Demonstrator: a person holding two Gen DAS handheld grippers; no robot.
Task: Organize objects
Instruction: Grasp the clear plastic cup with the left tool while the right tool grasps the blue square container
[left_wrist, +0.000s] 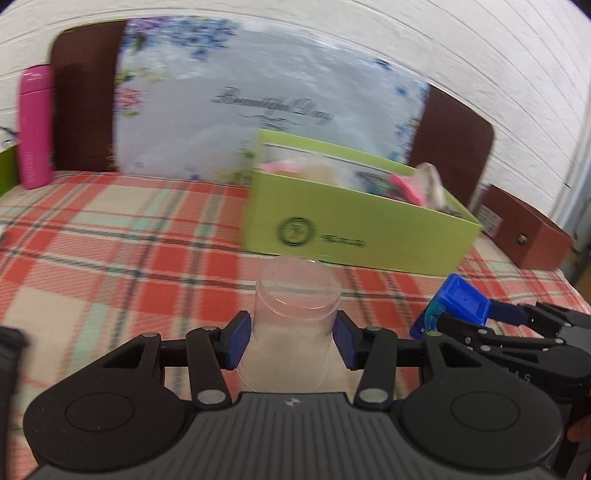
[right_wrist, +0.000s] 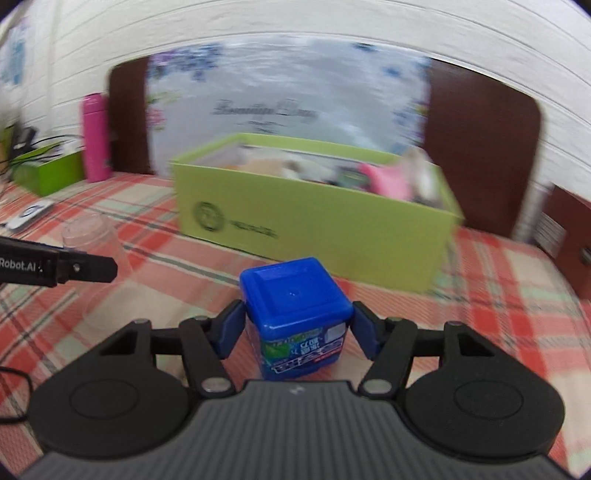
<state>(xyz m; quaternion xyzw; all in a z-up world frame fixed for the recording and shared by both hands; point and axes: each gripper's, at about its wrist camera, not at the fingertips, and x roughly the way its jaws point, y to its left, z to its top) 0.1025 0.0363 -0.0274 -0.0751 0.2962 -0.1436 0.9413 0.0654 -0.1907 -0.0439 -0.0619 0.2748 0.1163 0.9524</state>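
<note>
A plaid bedspread (left_wrist: 110, 229) is lying spread beneath and ahead of the jaws. Far ahead, a floral pillow (left_wrist: 258, 99) is leaning against a dark brown headboard (left_wrist: 85, 103), with a white wall (left_wrist: 443, 48) rising behind. A pink bottle (left_wrist: 35, 125) is standing upright ahead and left of the jaws, beside a small green box (right_wrist: 48, 173) trailing black cables.

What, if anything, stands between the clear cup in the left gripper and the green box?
Nothing visible. The left gripper holds the clear cup upside down, and only bare plaid cloth lies before the green box.
</note>
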